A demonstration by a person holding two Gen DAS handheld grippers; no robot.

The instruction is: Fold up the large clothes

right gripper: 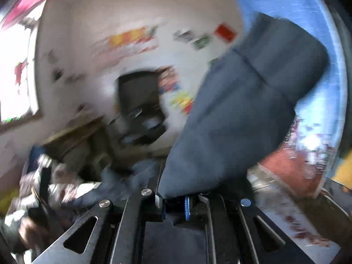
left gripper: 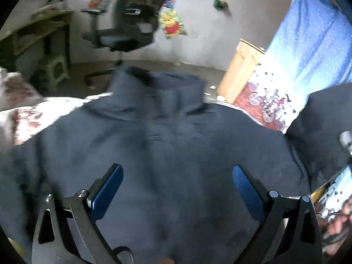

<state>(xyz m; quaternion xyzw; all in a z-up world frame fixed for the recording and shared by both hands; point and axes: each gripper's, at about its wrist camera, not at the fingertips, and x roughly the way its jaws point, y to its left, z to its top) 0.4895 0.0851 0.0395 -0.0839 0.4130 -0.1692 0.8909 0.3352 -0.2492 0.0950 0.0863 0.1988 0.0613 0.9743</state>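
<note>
A large dark grey-blue hooded sweatshirt lies spread on the bed, its hood toward the far edge. My left gripper is open just above the middle of the garment, with its blue pads on either side of bare cloth. My right gripper is shut on a sleeve of the sweatshirt and holds it lifted in the air; the sleeve stands up with its cuff at the top right. The right wrist view is motion-blurred.
The bed has a white and red floral sheet. A black office chair and a green stool stand beyond the bed. A blue patterned curtain and a wooden cabinet are at the right.
</note>
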